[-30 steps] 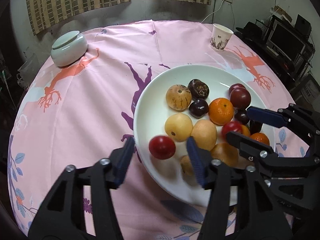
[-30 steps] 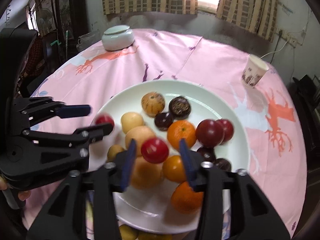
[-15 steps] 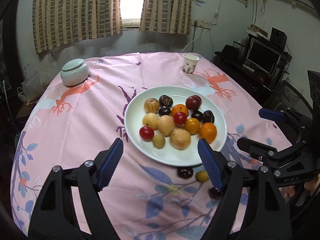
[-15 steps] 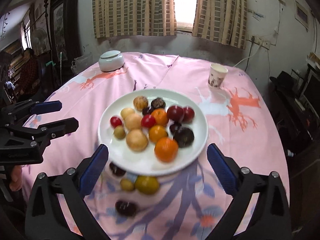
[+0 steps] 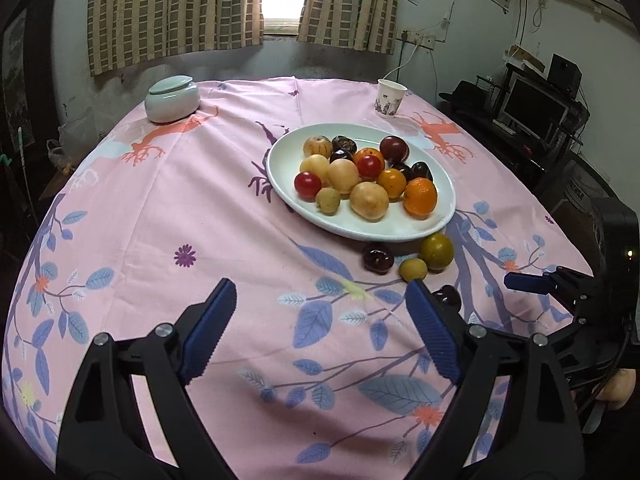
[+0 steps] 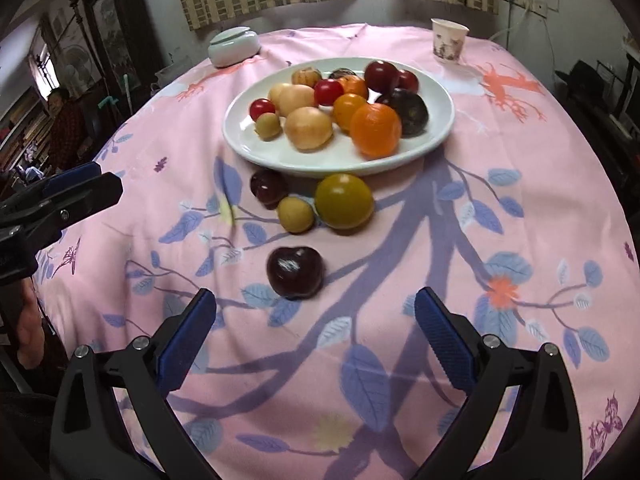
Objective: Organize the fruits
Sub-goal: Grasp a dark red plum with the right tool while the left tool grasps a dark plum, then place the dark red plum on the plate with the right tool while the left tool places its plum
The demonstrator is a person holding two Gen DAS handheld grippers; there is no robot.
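Note:
A white plate (image 5: 446, 216) (image 6: 438, 98) holds several fruits: red, orange, yellow and dark ones. On the cloth in front of it lie a green-yellow fruit (image 6: 344, 201) (image 5: 436, 251), a small yellow fruit (image 6: 295, 214) (image 5: 412, 269), a dark plum (image 6: 267, 187) (image 5: 377, 257) and a second dark plum (image 6: 295, 272) (image 5: 449, 295). My left gripper (image 5: 320, 320) hangs over bare cloth with its jaws still opening and nothing between them. My right gripper (image 6: 314, 322) is open and empty, just short of the nearer dark plum.
A lidded pale ceramic jar (image 5: 172, 99) stands at the table's far left and a paper cup (image 5: 390, 98) at the far right. A pink patterned cloth (image 5: 160, 220) covers the round table. A desk with a monitor (image 5: 534, 110) stands to the right. A person (image 6: 64, 120) sits at the left.
Both grippers have opened and pulled back from the plate toward the table's near edge. The red fruits once between their jaws now lie on the plate; loose fruits on the cloth have come into view.

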